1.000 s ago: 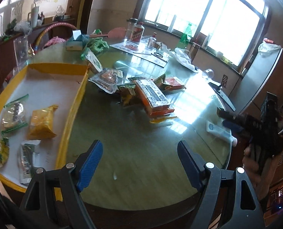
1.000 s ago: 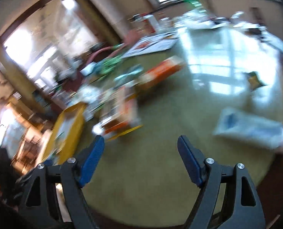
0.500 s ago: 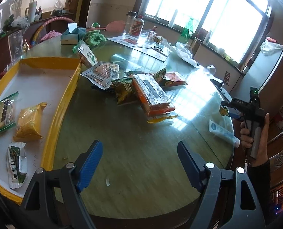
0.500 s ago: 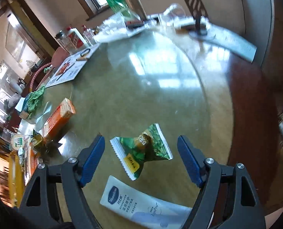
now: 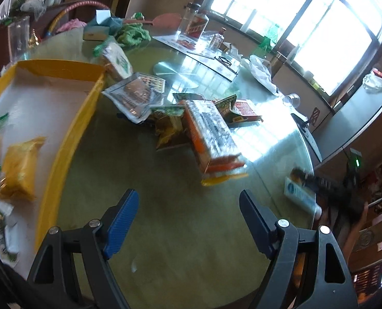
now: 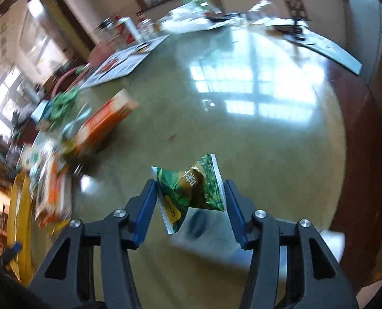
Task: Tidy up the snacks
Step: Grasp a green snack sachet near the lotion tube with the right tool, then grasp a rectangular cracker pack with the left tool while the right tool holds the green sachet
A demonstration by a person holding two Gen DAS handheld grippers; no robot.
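— Right gripper (image 6: pixel 191 200)?
— Clamped on green snack packet (image 6: pixel 191 188), pinched btwn both blue pads, held just above glass-topped table (image 6: pixel 242 141); blurred white tube (image 6: pixel 211 234) underneath.

— Left gripper (image 5: pixel 189 221)?
— Spread wide, nothing btwn pads, hovering over table nr yellow tray (image 5: pixel 62 152).

— Other snacks?
— Yellow packet (image 5: pixel 20 170) plus a few more lying in tray. Orange box (image 5: pixel 211 139), silver pouch (image 5: pixel 134 95) & other packs piled mid-table, just beside tray's rim. Right gripper seen far right, blurred, well apart from pile.
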